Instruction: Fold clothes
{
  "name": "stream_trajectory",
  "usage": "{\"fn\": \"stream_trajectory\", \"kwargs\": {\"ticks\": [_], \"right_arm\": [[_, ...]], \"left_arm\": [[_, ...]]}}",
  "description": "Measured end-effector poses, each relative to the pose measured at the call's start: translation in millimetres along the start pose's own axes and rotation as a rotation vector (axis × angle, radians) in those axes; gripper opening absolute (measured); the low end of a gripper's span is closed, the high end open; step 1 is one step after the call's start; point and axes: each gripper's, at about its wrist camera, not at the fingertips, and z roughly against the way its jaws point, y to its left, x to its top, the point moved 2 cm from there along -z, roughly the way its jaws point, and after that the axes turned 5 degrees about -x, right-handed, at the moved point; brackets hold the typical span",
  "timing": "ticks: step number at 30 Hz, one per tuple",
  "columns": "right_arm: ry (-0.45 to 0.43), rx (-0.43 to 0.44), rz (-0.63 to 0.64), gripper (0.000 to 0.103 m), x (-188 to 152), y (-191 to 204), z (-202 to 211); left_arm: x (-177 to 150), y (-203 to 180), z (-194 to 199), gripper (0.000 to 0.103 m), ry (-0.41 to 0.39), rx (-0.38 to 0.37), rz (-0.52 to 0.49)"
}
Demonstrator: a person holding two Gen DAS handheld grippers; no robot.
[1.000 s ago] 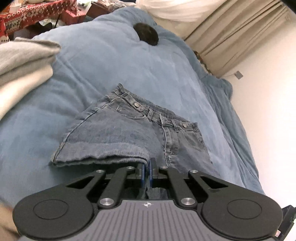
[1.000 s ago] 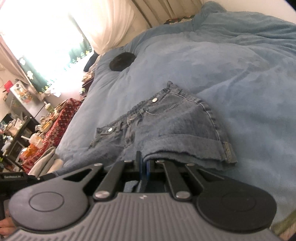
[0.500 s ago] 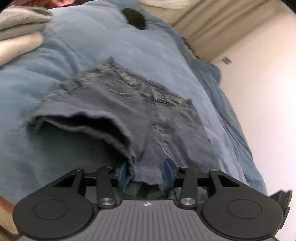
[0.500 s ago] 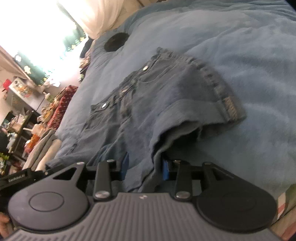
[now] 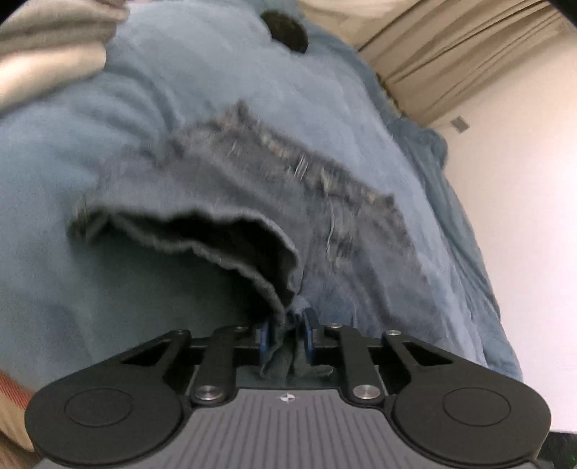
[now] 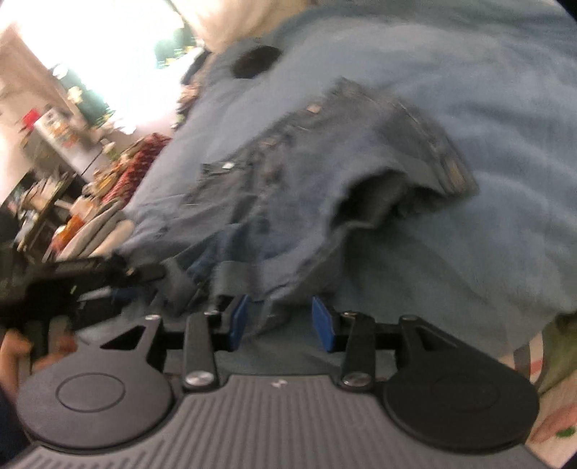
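Jean shorts [image 5: 230, 202] lay on blue blanket [image 5: 108, 281] on bed. Left gripper [image 5: 286, 333] just closed, fingers pinching shorts' hem. Right gripper [image 6: 281, 321] fingers stood spread, hem loose between them.

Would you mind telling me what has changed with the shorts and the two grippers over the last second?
Both hems were let go, then the left hand-held gripper closed again, and its pads now pinch the hem of the denim shorts. The right hand-held gripper opened; its pads stand clear of the hem lying between them. Both leg openings now gape. The shorts remain spread on the blue blanket, the dark round object beyond.
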Motion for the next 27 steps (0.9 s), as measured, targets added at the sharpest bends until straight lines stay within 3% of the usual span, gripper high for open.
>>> {"fn": "stream_trajectory", "kwargs": {"ticks": [4,10,16,19,23,27], "right_arm": [[-0.036,0.026,0.166,0.042,8,37,6],[0.002,0.096,0.402,0.032,9,98,-21],[0.007,0.019,0.536,0.032,-9,125,-60],[-0.002,-0.035,0.538,0.034,-16,132,-73],[-0.013,-0.052,0.377,0.038,-10,122,-86],[-0.037,-0.098,0.355,0.039,-11,126,-93]], "left_arm": [[24,-7,2,0.014,-0.031,-0.04,0.048],[48,-19,-8,0.014,0.033,-0.075,0.109],[59,-27,-17,0.014,0.084,-0.036,0.049],[62,-22,-23,0.014,0.105,-0.025,0.036],[67,-16,-30,0.014,0.122,-0.031,0.053],[72,-11,-37,0.014,0.13,-0.027,0.061]]}}
